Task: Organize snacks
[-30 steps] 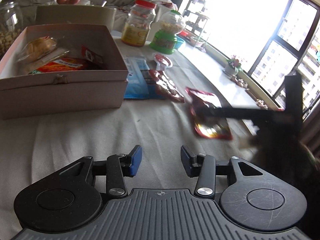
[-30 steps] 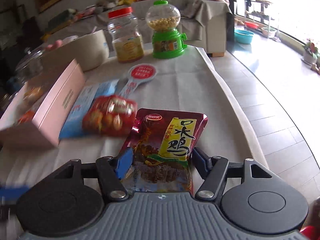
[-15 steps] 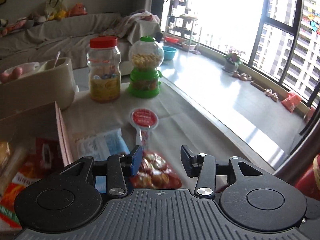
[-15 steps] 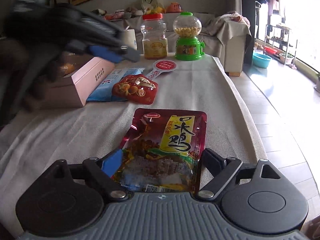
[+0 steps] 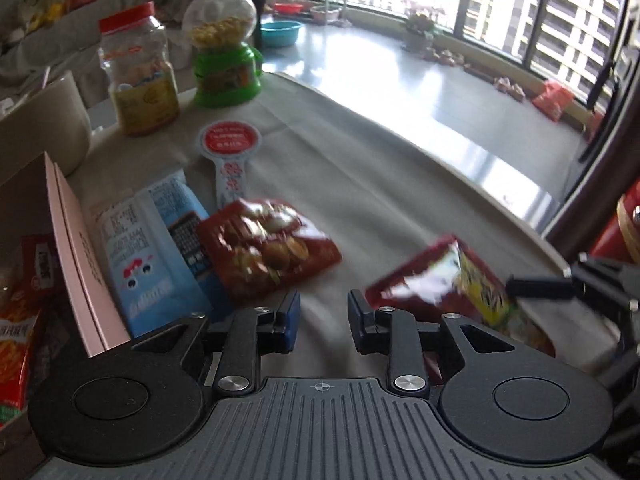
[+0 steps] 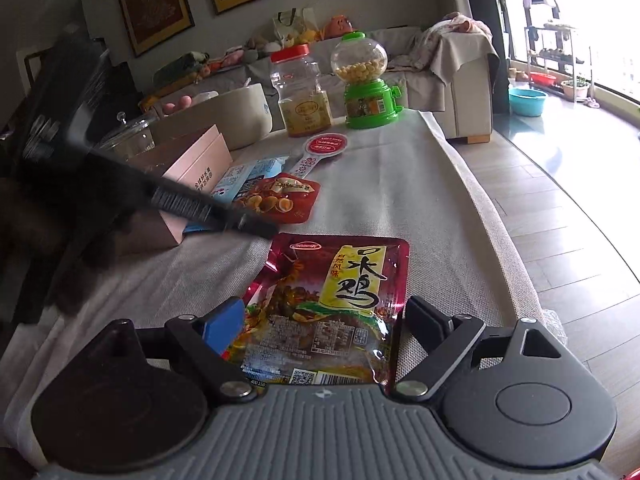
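My left gripper is open and empty above the cloth, just in front of a red nut snack pack that lies on a blue packet. My right gripper is open, its fingers on either side of a dark red chicken snack pouch lying flat on the cloth; this pouch also shows in the left wrist view. The open pink box with snacks inside stands at the left. The left gripper also shows blurred at the left of the right wrist view.
A red-lidded jar, a green candy dispenser, a beige bowl and a red-and-white paddle-shaped pack stand at the far end of the table. The table's right edge drops to the floor.
My left gripper has swung from the pink box's front toward the red nut pack and dipped lower. My right gripper has stayed around the chicken pouch, jaws a little wider.
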The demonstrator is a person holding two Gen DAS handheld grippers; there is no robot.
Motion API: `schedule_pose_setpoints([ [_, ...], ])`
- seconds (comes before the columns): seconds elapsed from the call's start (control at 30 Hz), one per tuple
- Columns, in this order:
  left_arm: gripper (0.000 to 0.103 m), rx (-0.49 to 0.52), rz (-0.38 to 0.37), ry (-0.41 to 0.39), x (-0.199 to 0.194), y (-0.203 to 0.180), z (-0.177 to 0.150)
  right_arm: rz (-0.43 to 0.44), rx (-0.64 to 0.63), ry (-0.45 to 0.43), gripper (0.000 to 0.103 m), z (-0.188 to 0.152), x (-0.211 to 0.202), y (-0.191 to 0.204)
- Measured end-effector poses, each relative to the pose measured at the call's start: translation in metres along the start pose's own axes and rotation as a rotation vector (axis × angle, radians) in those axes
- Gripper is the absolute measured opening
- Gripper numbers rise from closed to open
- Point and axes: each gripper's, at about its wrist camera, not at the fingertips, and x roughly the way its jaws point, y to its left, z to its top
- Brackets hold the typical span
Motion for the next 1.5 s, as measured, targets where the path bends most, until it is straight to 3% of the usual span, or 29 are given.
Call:
schedule_pose_setpoints([
  [0.1,0.03,0.025,-0.027,0.007,-0.01,-0.009,-0.014,-0.001,0.003,-0.001,0.088,-0.001,0.0,0.001],
  [0.2,0.03,-0.058,-0.056,-0.062,-0.023,0.0,-0.003,-0.005,-0.001,0.0,0.088,-0.001,0.0,0.003],
  [0.3,0.03,-0.142,0.021,-0.142,-0.017,0.017,0.025,-0.01,-0.006,0.002,0.088,-0.001,0.001,0.004],
  [0.43,0.03,-0.261,0.142,-0.137,0.032,0.05,0.076,-0.024,-0.021,0.008,0.088,-0.001,0.004,0.008],
  [0.53,0.029,-0.193,0.23,-0.067,0.07,0.06,0.101,-0.047,-0.054,0.019,0.089,-0.001,0.006,0.014],
  [0.6,0.032,-0.145,0.163,0.018,0.091,0.063,0.108,-0.057,-0.076,0.029,0.091,0.0,0.008,0.017],
  [0.77,0.036,-0.053,0.174,0.013,0.101,0.056,0.116,-0.043,-0.099,0.053,0.098,0.003,0.013,0.018],
  [0.83,0.035,-0.107,0.153,0.014,0.103,0.062,0.118,-0.022,-0.102,0.064,0.101,0.004,0.014,0.016],
  [0.93,0.029,-0.215,0.13,-0.011,0.098,0.07,0.111,0.028,-0.072,0.067,0.103,0.006,0.014,0.008],
  [1.1,0.027,-0.195,0.077,-0.143,0.058,0.061,0.098,0.085,-0.014,0.071,0.103,0.008,0.011,-0.003],
  [1.2,0.027,-0.193,0.012,-0.197,0.019,0.052,0.079,0.065,-0.05,0.077,0.103,0.006,0.012,0.003],
  [1.33,0.028,-0.245,-0.031,-0.246,-0.032,0.043,0.028,0.011,-0.126,0.089,0.103,0.003,0.015,0.017],
  [1.5,0.028,-0.342,0.054,-0.261,-0.075,0.03,-0.06,-0.005,-0.147,0.092,0.103,0.001,0.014,0.019],
])
